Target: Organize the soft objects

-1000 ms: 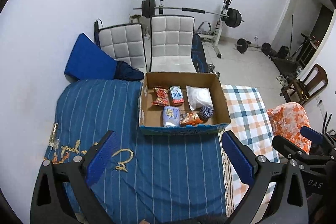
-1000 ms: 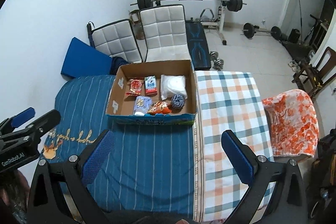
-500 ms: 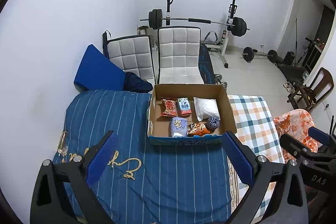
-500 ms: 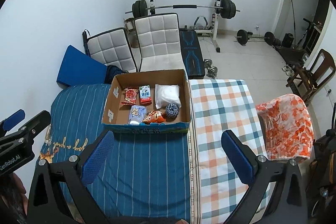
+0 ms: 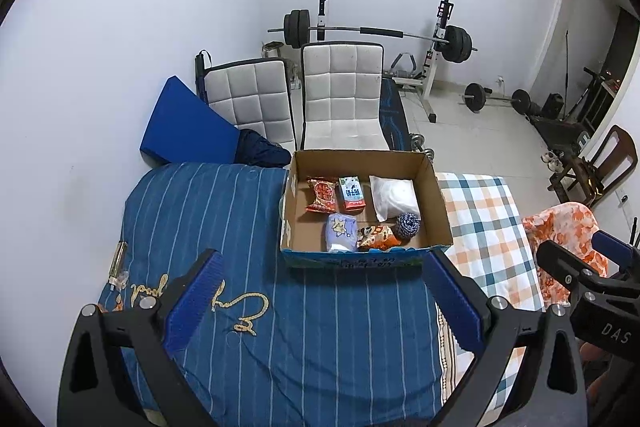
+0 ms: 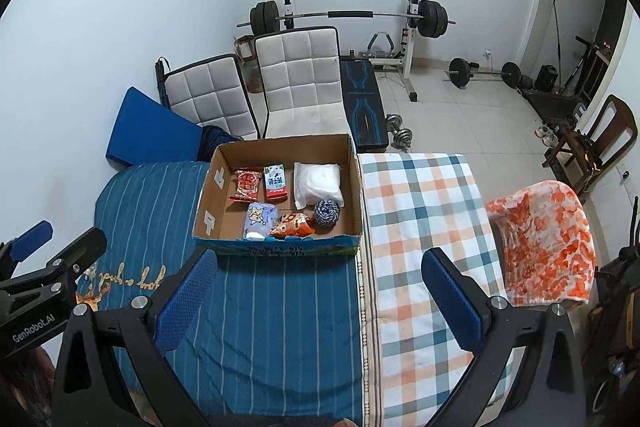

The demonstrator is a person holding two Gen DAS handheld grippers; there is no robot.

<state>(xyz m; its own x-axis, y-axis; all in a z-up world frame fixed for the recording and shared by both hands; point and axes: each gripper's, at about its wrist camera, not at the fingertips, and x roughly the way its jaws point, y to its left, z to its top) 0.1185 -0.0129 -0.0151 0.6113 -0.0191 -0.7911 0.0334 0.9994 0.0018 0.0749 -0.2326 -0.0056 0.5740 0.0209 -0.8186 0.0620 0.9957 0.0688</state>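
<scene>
An open cardboard box [image 5: 436,195] [image 6: 208,195] sits on the bed. It holds a red snack pack [image 5: 322,195], a red and white carton [image 5: 352,193], a white soft bag [image 5: 394,197] [image 6: 318,183], a lilac pouch [image 5: 340,231], an orange snack pack [image 5: 376,237] and a blue-white yarn ball [image 5: 407,225] [image 6: 327,213]. My left gripper [image 5: 324,303] is open and empty, well short of the box. My right gripper [image 6: 320,299] is open and empty, near the box's right corner.
The bed has a blue striped cover [image 5: 240,219] and a checked cover [image 6: 424,211]. An orange floral cloth [image 6: 548,243] lies over a chair at the right. Two white padded chairs [image 5: 340,95], a blue cushion [image 5: 188,123] and a barbell rack [image 5: 376,35] stand behind.
Both grippers have drawn back and risen, so the box looks smaller and farther. Both stay open and empty. The box contents have not moved.
</scene>
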